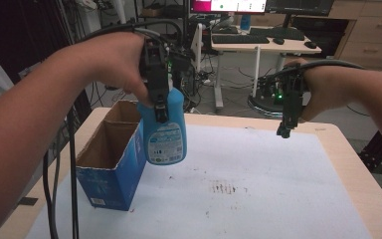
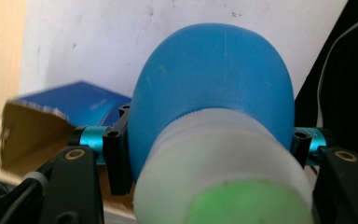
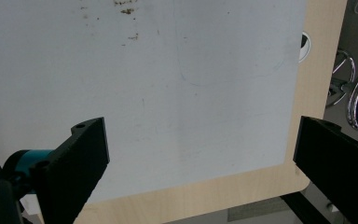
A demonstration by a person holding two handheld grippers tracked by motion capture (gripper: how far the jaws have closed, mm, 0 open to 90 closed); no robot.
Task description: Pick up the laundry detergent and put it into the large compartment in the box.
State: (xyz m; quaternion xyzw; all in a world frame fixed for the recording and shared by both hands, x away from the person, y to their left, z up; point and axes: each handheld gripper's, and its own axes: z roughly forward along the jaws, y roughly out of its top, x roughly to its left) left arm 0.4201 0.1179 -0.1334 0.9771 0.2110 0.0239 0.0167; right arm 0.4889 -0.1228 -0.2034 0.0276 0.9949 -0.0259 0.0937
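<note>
While I hold the blue bottle (image 1: 165, 134) up off the table, it hangs just right of the open cardboard box (image 1: 113, 159), its lower side close to or touching the box's right wall, can't tell which. Box is blue outside, brown inside, flaps up, standing near the left edge of the white mat (image 1: 258, 184). Brown smudges (image 1: 224, 188) on the mat mid-table, well clear of both.

Mat covers most of a light wooden table (image 1: 345, 149). Behind it: a desk with keyboards (image 1: 239, 38) and monitors (image 1: 228, 6), cables hanging at left.

Left gripper (image 1: 160, 107) points down, my hand wrapped over its top, forearm coming in from the left; jaws clamped either side of the bottle's upper body. In the left gripper view the bottle's white cap (image 2: 223, 172) sits right at the camera, blue shoulder (image 2: 214, 79) beyond, black pads on both flanks.

Right gripper (image 1: 284, 130) hangs over the far right of the table, tips down, nothing between them. Right gripper view has the jaws spread wide over the mat corner and wood edge (image 3: 214, 191)
</note>
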